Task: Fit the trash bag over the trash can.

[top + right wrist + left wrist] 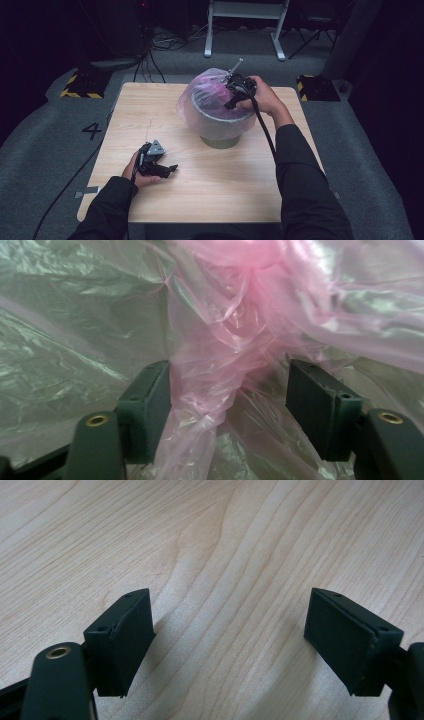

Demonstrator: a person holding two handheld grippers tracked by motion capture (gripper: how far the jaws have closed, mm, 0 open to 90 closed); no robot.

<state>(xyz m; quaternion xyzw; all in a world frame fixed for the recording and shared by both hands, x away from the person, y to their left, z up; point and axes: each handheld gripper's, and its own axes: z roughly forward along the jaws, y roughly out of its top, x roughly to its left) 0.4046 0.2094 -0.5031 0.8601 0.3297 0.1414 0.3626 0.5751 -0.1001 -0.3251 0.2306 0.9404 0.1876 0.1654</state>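
The bin (220, 132) stands on the surface (215, 195) toward 12 o'clock, wrapped in a pink bag (210, 90). The right tongs (231, 92) are spread wide, with a bunch of bag between them, not squeezed. The left tongs (167, 170) rest released, at 7 o'clock from the bin.

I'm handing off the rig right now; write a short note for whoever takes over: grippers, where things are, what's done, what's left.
Left gripper: open, holding nothing, low over the table at the near left.
Right gripper: jaws apart around a bunched fold of the pink bag; one pad touches the film, not clamped.
The bag lies over the mouth of the grey bin, which stands mid-table, its film hanging down the outside.
Done: bag is draped over the rim.
Left: probably push the bunched film down inside and even out the overhang.
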